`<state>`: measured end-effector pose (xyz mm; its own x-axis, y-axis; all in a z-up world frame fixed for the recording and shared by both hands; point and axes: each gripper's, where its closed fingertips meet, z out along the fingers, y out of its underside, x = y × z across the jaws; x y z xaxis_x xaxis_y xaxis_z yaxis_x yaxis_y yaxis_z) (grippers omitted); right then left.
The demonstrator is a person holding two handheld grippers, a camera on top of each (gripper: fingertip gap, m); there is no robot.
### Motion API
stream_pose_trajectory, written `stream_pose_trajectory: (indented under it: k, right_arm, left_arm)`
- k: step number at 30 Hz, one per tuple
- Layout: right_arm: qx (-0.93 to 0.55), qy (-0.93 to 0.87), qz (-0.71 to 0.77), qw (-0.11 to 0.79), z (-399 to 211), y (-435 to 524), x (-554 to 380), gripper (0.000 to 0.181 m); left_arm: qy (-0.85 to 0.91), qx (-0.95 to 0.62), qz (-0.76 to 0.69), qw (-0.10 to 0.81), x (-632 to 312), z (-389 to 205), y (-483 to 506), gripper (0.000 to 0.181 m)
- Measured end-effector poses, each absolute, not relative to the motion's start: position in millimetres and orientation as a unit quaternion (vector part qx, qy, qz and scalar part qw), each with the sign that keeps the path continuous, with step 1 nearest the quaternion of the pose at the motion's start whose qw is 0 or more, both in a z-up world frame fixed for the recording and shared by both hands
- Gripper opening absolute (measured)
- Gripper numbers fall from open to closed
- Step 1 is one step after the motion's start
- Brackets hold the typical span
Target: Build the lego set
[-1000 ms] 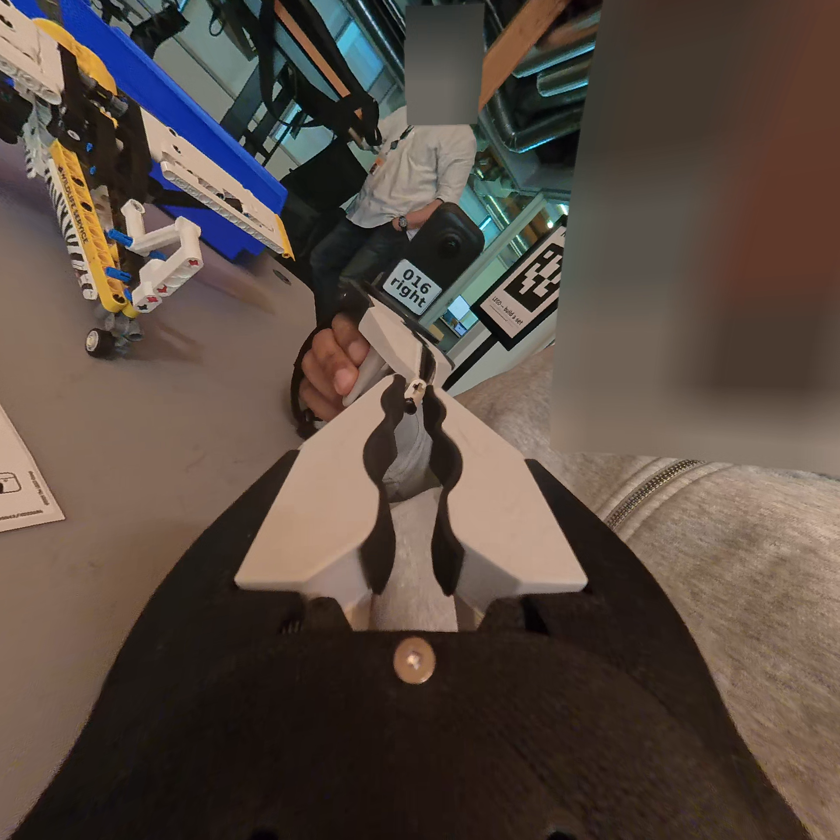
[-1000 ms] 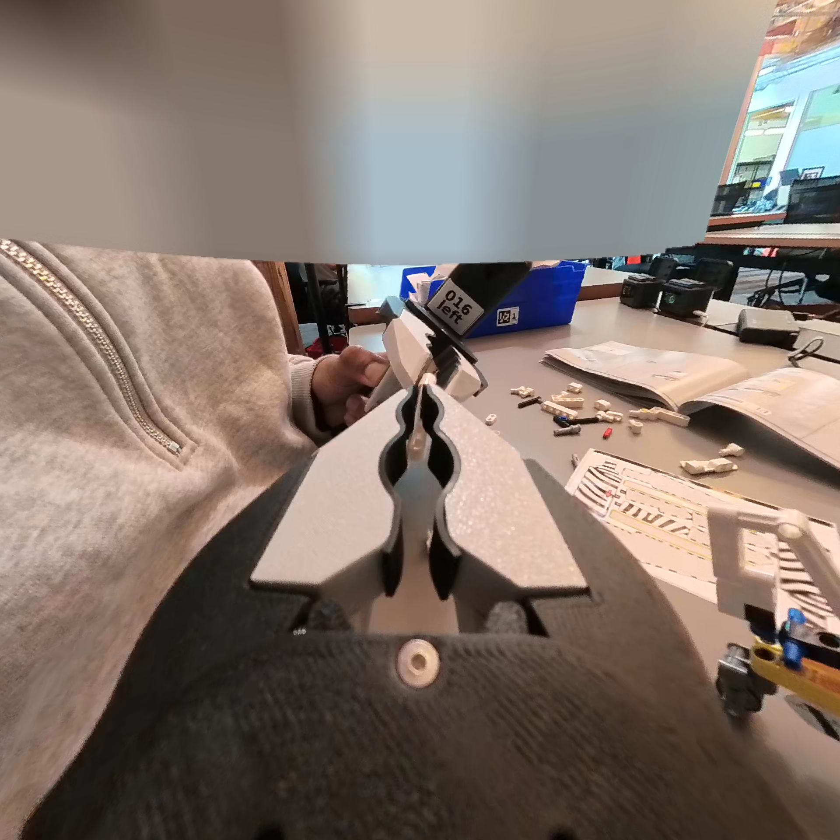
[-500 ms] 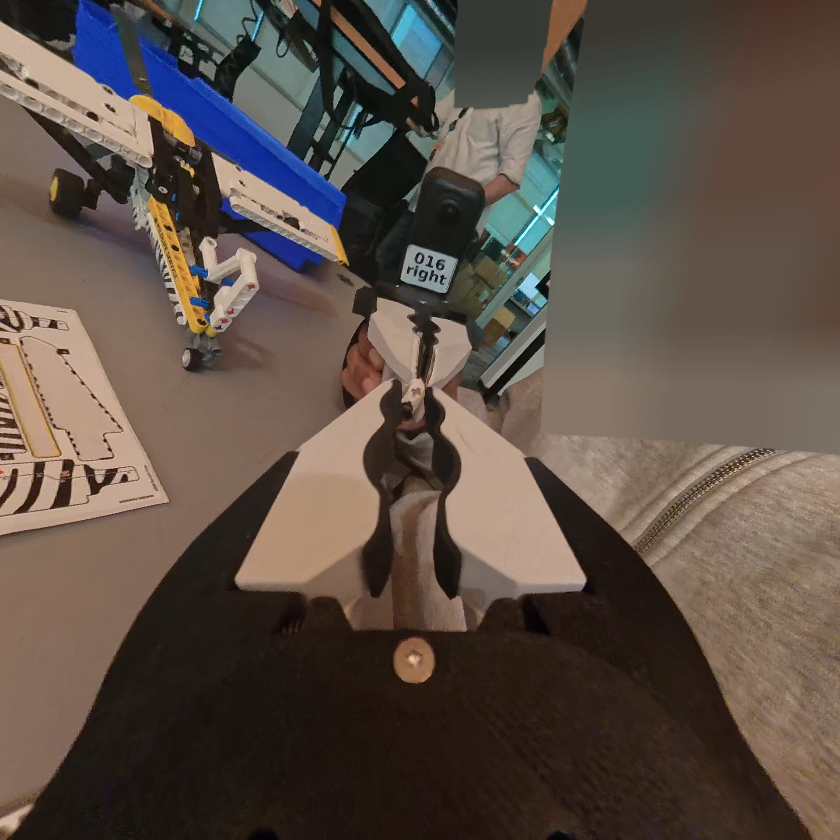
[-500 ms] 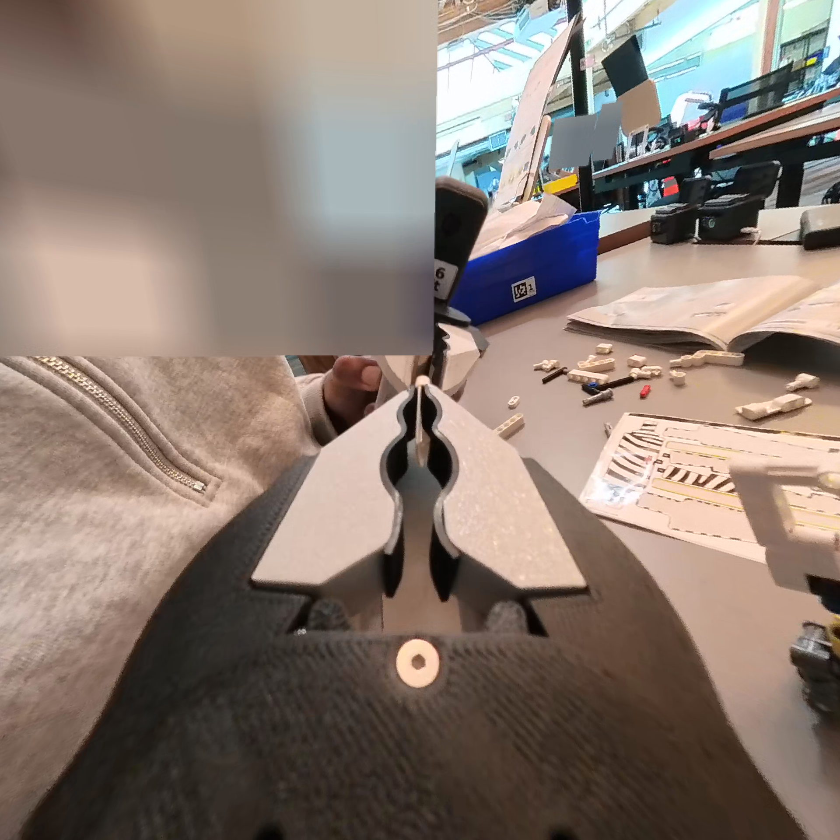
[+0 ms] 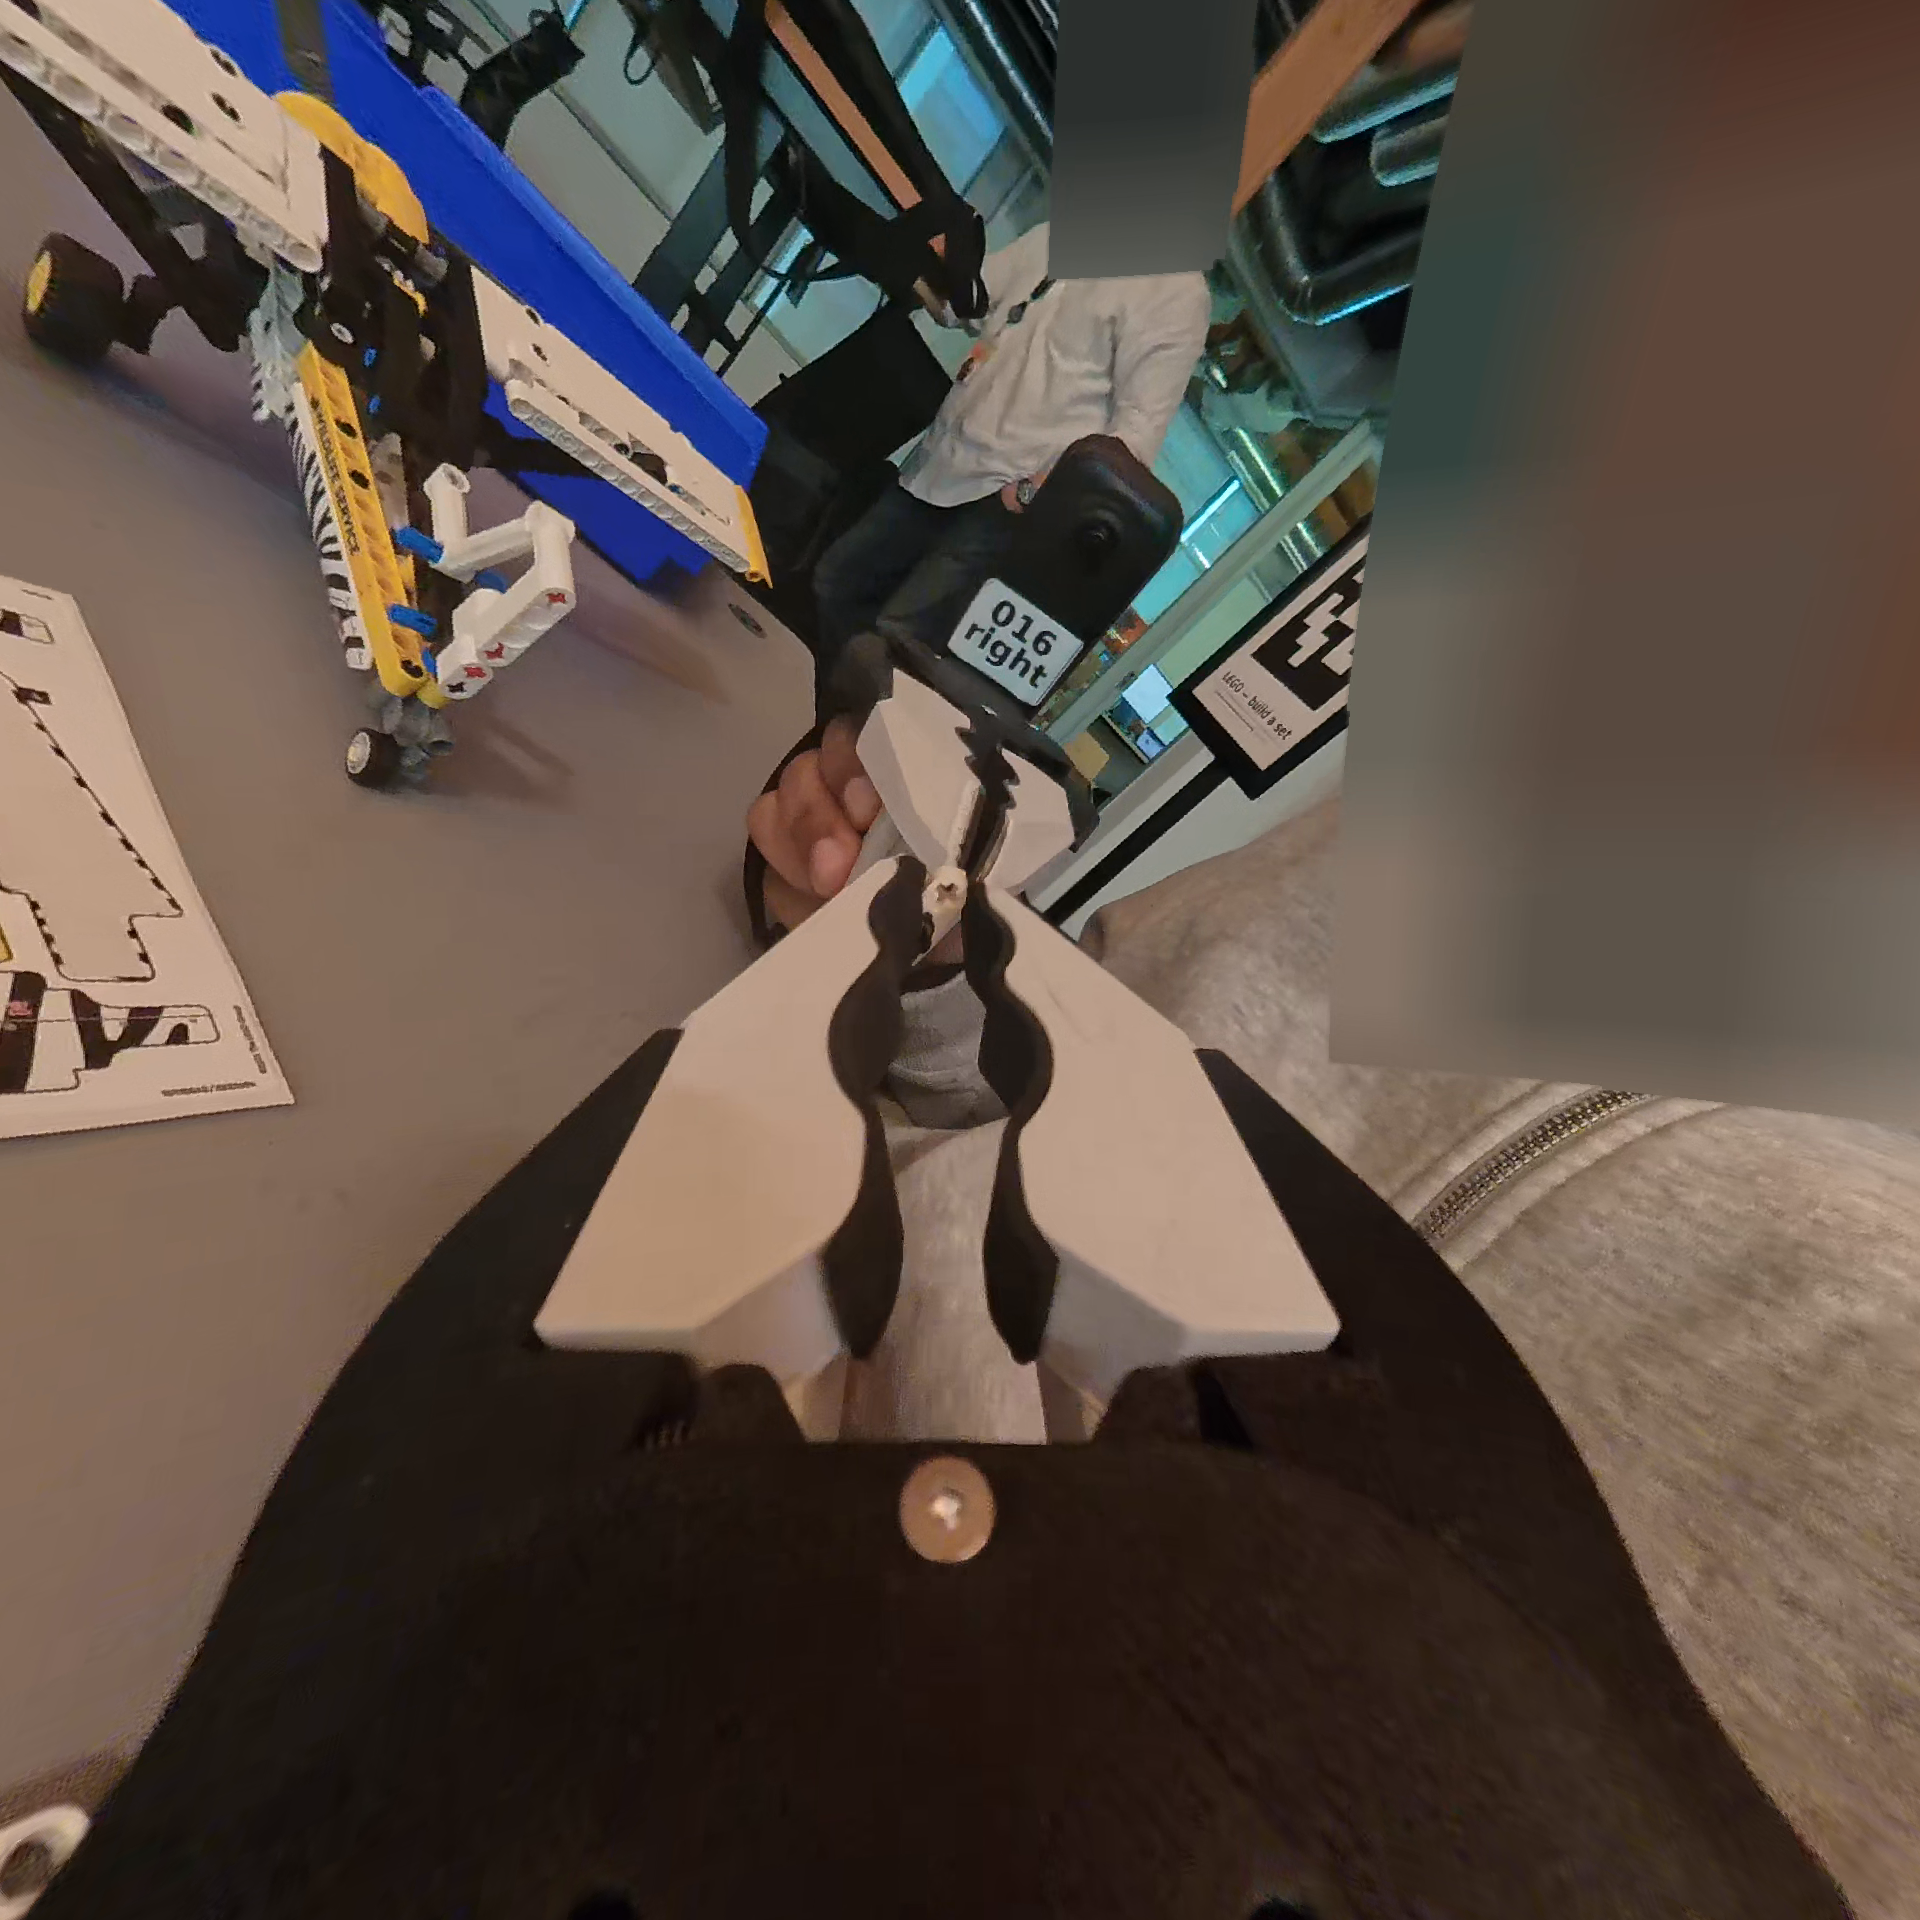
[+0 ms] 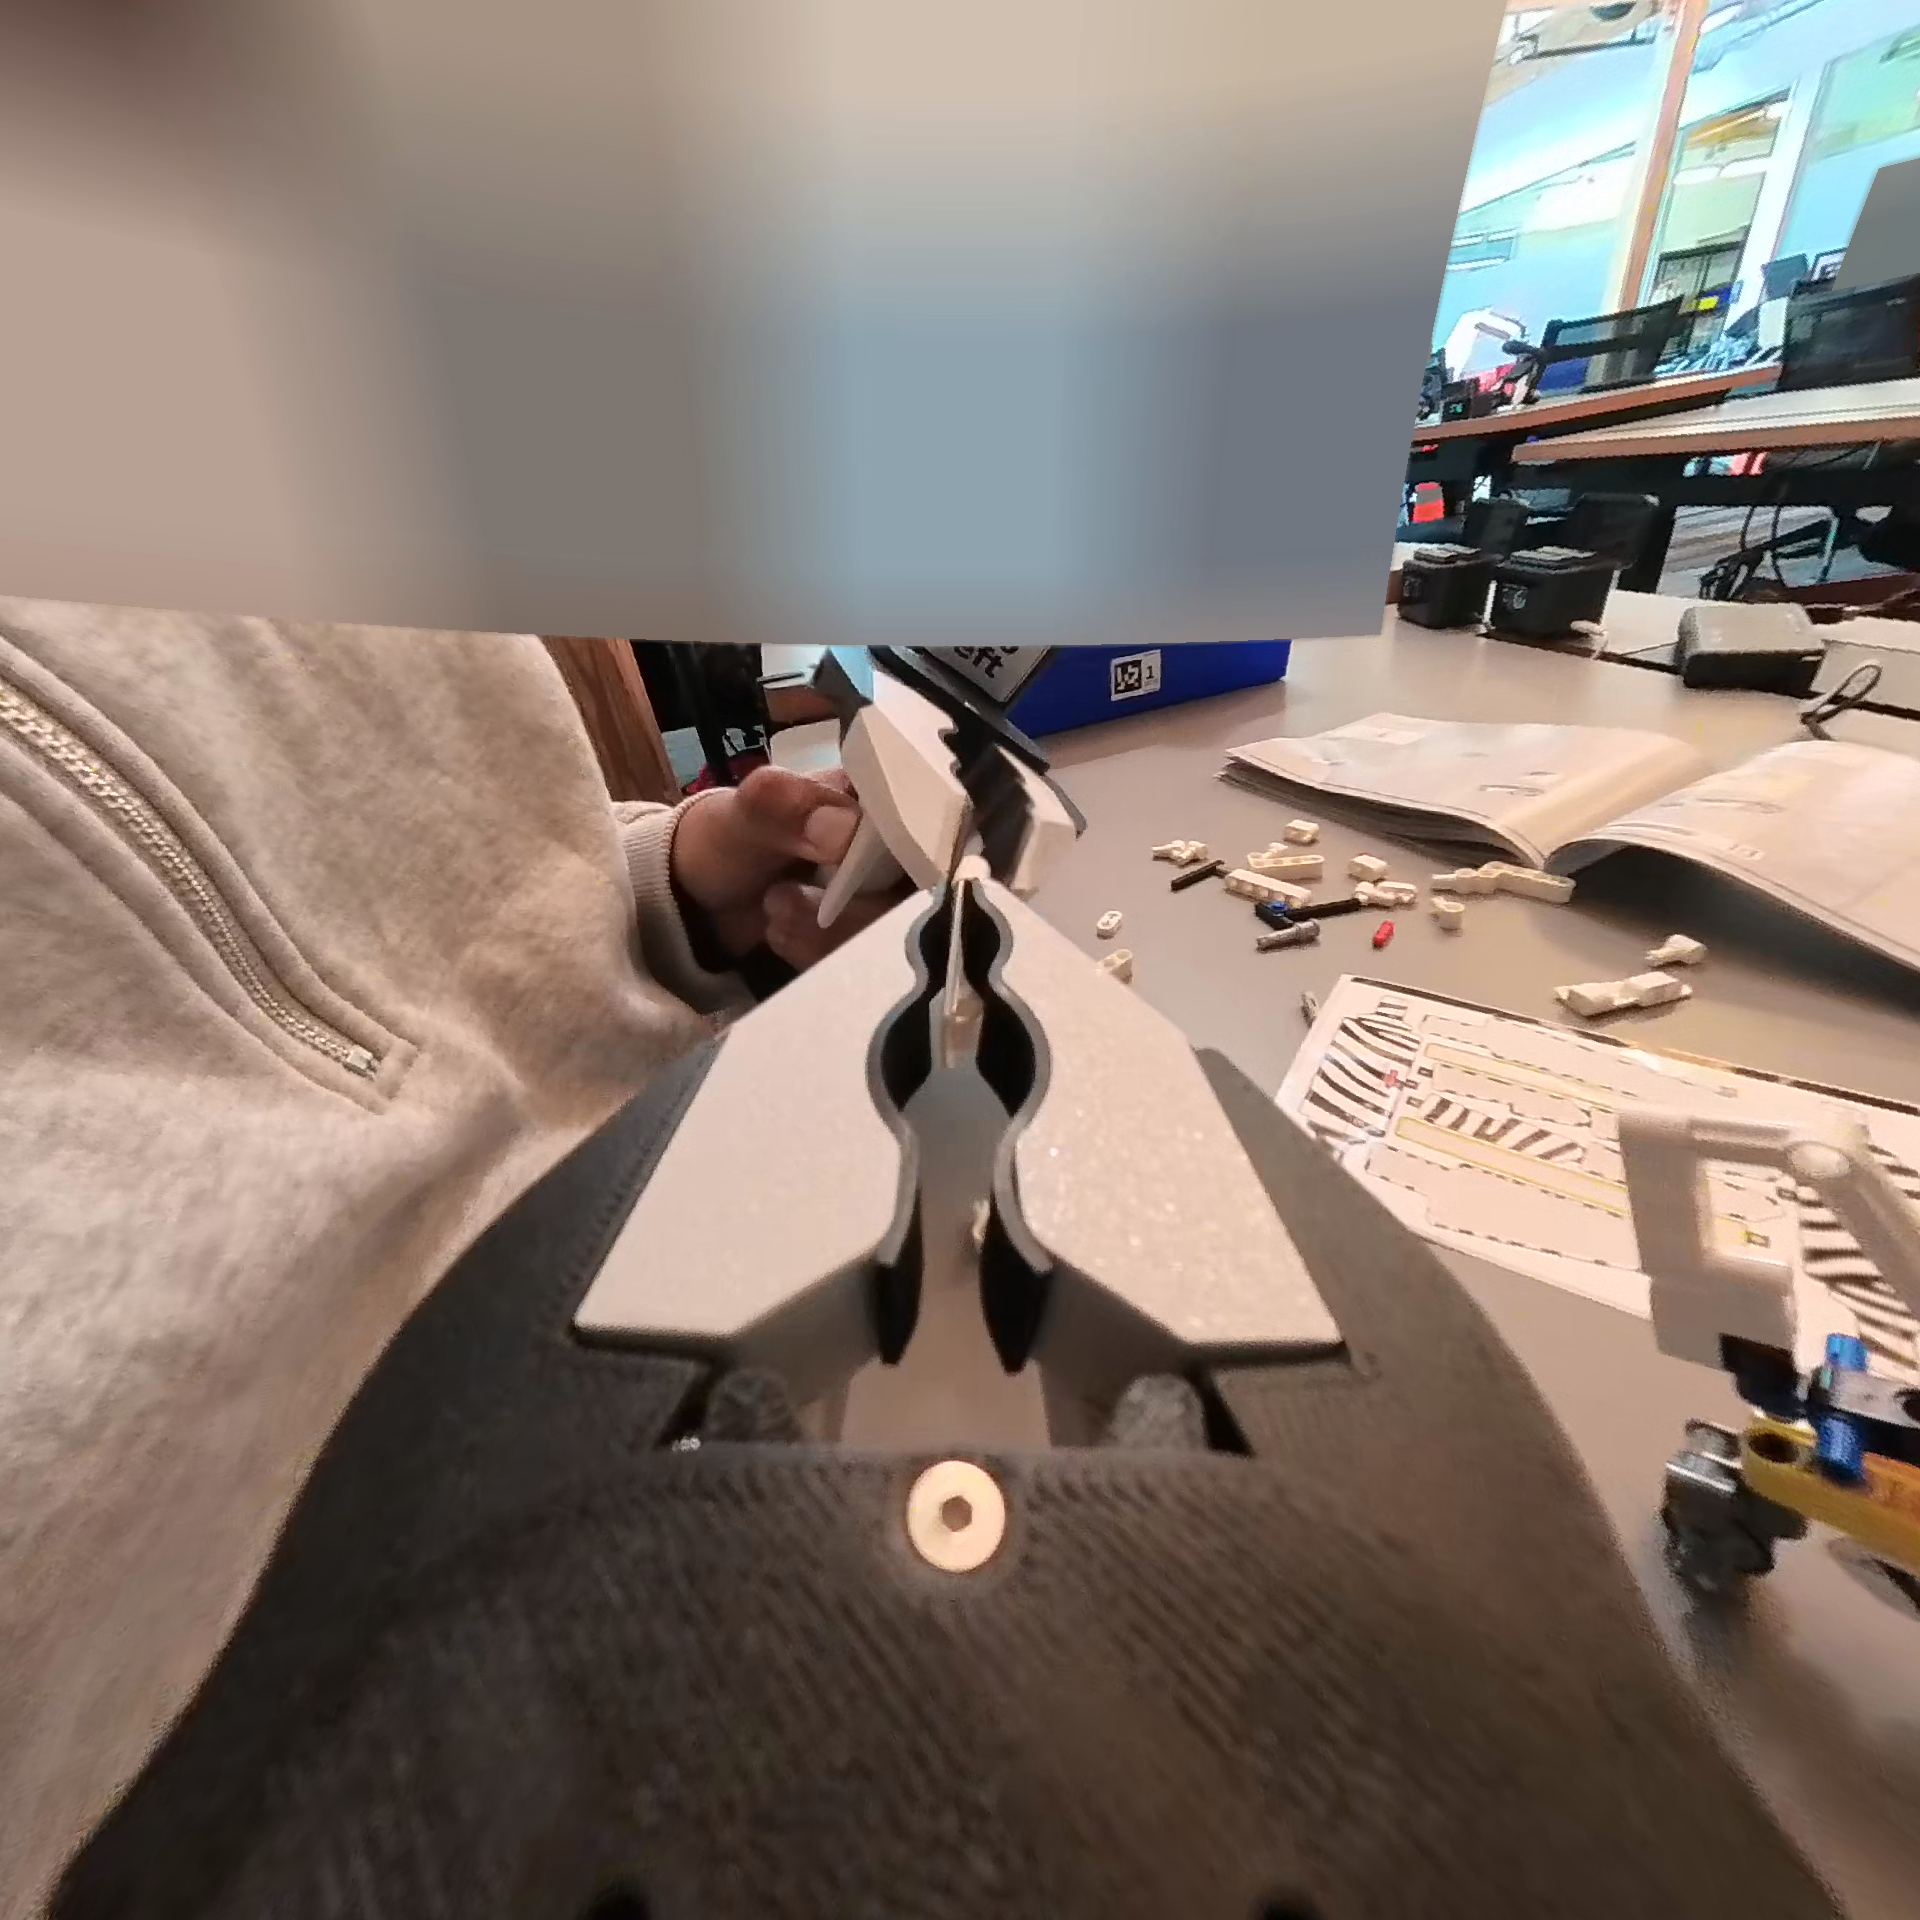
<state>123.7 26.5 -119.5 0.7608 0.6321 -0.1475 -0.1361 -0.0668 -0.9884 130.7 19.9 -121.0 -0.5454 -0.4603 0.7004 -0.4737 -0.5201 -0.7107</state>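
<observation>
My left gripper [image 5: 940, 883] is shut on a small white lego piece [image 5: 948, 891] with a cross hole at its tips. My right gripper [image 6: 961, 896] is shut on a thin white beam [image 6: 956, 997] seen edge-on between its fingers. The two grippers face each other tip to tip in the air in front of a grey hoodie, and the two pieces meet there. The right gripper [image 5: 982, 795] shows beyond the left one, and the left gripper [image 6: 961, 821] beyond the right one. The yellow, white and black lego model [image 5: 353, 416] stands on the grey table; its corner also shows in the right wrist view [image 6: 1818, 1351].
A sticker sheet [image 5: 83, 883] lies flat on the table, also in the right wrist view [image 6: 1507, 1122]. Several loose lego pieces [image 6: 1299, 883] and an open instruction booklet [image 6: 1558, 810] lie farther back. A blue bin [image 5: 582, 343] stands behind the model. A person stands beyond the table. My left and right fingertips are right by each other.
Both grippers stayed tip to tip with their pieces held. The pair has tilted and swung, so the right gripper now leans sideways and the model has shifted in both views.
</observation>
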Motion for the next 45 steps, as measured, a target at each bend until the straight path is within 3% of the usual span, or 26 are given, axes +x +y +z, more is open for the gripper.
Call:
stream_pose_trajectory:
  k: [21,26,30,35,38,41,42,45]
  right_arm:
    - [-0.670,-0.232,0.201,0.676,-119,22,123,0.001]
    - [-0.646,-0.142,0.316,0.680,-109,30,130,0.000]
    - [-0.621,-0.083,0.392,0.674,-100,33,137,0.000]
    - [-0.611,-0.024,0.475,0.633,-105,40,135,0.000]
    - [-0.614,-0.016,0.496,0.614,-110,42,131,0.000]
    - [-0.621,-0.015,0.487,0.614,-112,44,131,0.001]
    - [-0.623,-0.017,0.479,0.619,-112,45,132,0.002]
    - [-0.615,-0.006,0.471,0.632,-109,44,142,0.030]
  left_arm:
    - [-0.460,0.472,0.751,0.026,132,-119,15,0.006]
    - [-0.461,0.460,0.758,-0.043,136,-109,25,0.008]
    - [-0.448,0.482,0.748,-0.082,140,-113,40,0.030]
    - [-0.423,0.459,0.781,-0.032,136,-108,37,0.024]
    - [-0.427,0.460,0.778,-0.022,135,-109,35,0.006]
    - [-0.428,0.470,0.771,-0.014,134,-112,37,0.006]
    - [-0.427,0.472,0.772,-0.017,135,-112,38,0.006]
    - [-0.408,0.473,0.781,-0.016,134,-111,44,0.006]
